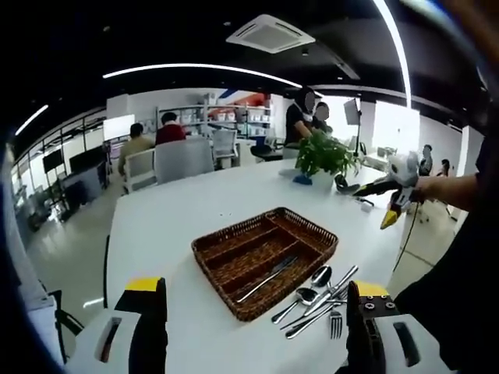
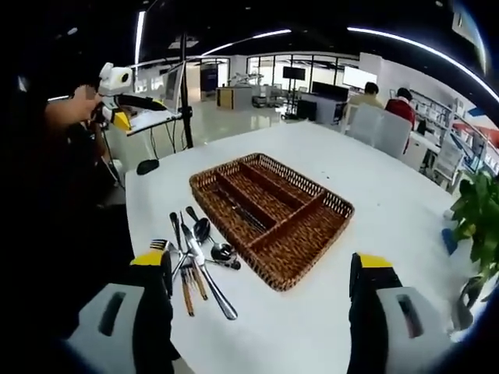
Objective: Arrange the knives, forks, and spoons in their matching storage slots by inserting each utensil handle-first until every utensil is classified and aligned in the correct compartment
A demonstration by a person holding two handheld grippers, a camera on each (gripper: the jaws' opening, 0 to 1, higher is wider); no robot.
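Both held above the white table point(image 2: 374, 210), left gripper point(image 1: 253, 315) and right gripper point(image 2: 261, 292), jaws spread wide, gripping nothing. Wicker tray point(image 1: 312, 234) near the table's middle, one knife point(image 1: 267, 279) lying in a long compartment. Loose pile of cutlery point(image 2: 195, 257) just beside the tray: spoons, forks, knives overlapping on the tabletop.
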